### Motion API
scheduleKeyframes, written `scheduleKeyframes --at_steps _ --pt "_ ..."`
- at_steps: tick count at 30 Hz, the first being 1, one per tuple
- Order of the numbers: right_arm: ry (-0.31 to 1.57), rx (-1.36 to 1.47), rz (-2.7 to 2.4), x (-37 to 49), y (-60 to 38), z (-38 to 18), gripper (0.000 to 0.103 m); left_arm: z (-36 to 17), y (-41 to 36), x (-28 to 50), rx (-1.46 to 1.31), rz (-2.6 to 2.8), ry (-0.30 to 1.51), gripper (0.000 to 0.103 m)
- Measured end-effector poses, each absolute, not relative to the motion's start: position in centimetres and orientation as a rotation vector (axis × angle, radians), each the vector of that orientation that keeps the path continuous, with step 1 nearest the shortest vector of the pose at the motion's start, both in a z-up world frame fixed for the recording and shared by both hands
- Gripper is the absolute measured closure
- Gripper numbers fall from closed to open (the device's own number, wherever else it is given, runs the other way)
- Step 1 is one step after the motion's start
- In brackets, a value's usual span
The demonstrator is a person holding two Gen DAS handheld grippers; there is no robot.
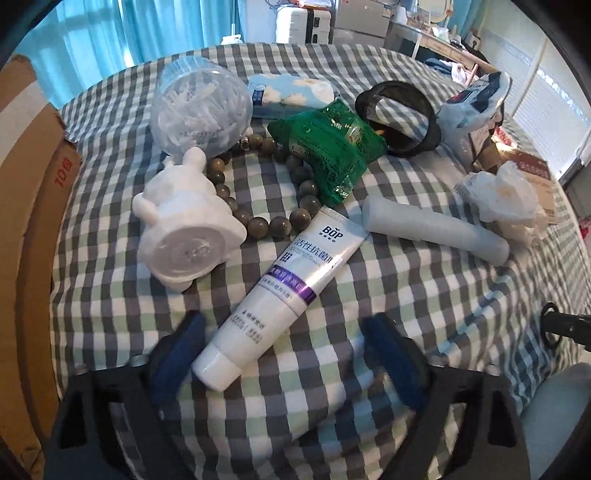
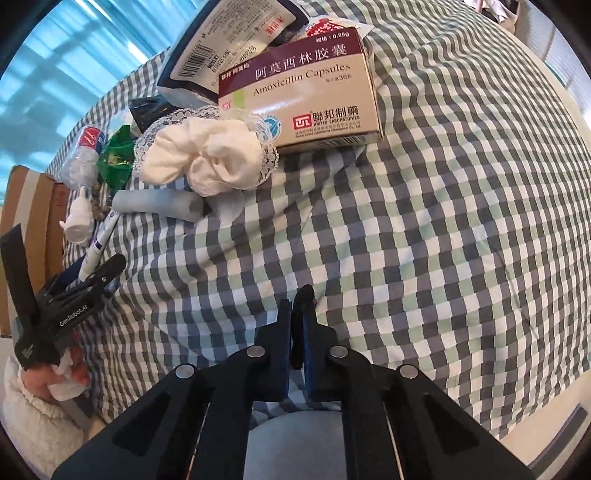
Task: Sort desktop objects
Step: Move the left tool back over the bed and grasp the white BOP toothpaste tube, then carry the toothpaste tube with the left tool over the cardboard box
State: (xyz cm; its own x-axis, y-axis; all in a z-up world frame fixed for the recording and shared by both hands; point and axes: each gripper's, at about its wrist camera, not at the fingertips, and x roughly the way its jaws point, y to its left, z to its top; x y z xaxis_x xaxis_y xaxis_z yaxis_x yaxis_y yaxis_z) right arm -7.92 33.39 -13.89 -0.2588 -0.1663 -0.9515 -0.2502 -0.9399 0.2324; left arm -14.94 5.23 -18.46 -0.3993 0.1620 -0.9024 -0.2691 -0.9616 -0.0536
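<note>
daylight through blue curtains [image 1: 110, 29] | soft shadows | fisheye-bent edges

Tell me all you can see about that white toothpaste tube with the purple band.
The white plastic toothpaste tube with a purple band lies flat and slanted on the checked cloth, cap end between the open left gripper's blue fingers, untouched. It reads BOP. Its crimped end reaches the brown bead bracelet.

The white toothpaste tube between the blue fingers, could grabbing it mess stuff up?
Maybe. The white toothpaste tube with the purple band lies slanted between the open left gripper, so it might twist out. Its flat end touches the brown bead bracelet and sits beside the white plaster figurine; dragging it could pull the beads or bump the figurine.
</note>
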Motion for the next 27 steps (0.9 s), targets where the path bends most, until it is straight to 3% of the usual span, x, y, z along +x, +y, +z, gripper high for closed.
scheduleKeyframes --at_steps 5,11,27 --pt "0.555 -1.873 2.402 -8.1 34.3 -13.9 0.098 -17.2 4.4 -14.7 -1.552 2.390 0.120 0.069" --pt "0.591 -1.855 2.422 -9.0 35.5 -13.8 0.098 -16.2 3.9 -14.1 -1.574 2.363 0.118 0.078" --pt "0.597 -1.719 2.513 -8.3 34.1 -11.9 0.098 -14.2 4.8 -11.8 -1.573 2.335 0.103 0.079"
